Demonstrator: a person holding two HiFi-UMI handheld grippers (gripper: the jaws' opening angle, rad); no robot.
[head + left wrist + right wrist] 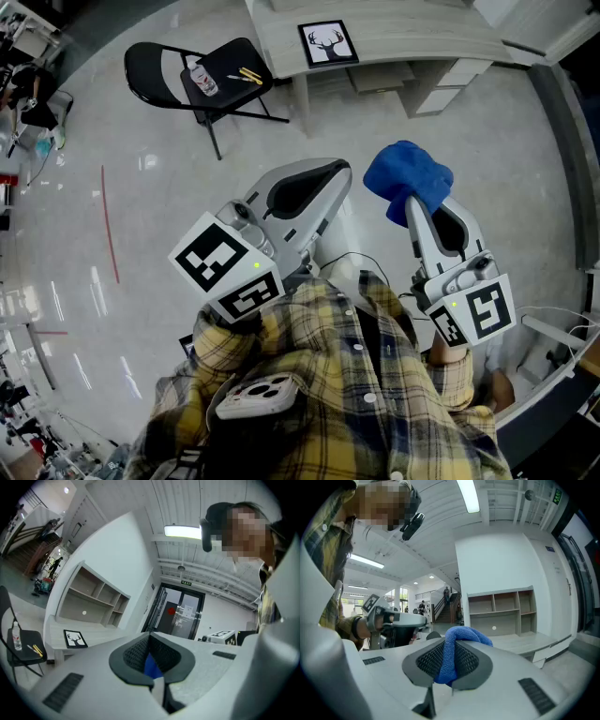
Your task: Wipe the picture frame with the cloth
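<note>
Right gripper [413, 201] is closed on the blue cloth [408, 174]. In its own view I see the two dark pads [429, 660] pressing a fold of the cloth [465, 634] between them, and the rest of it bulges out over the tips of the right gripper [450, 660]. From the head view, the cloth sits as a crumpled bunch at the front end of this gripper, raised in the air above the floor [169, 216].

Next to it, the left gripper [330, 174] has its jaws together and I see nothing held in it. In the left gripper view a small blue patch [153, 665] shows low in the slot of the left gripper [150, 660]; I cannot tell what it is.

On the pale desk [412, 33] lies the picture frame [328, 42], black with a deer head drawn on white, and it seems to lie flat. It is well apart from both grippers, beyond them and a little to the left of the cloth in the head view. Nothing touches it. In the left gripper view the picture frame [75, 639] appears far to the left of the jaws, on the desk top [101, 632] below open shelves [93, 597].

A black folding chair [197, 80] stands left of the desk with a bottle [203, 80] on its seat.
</note>
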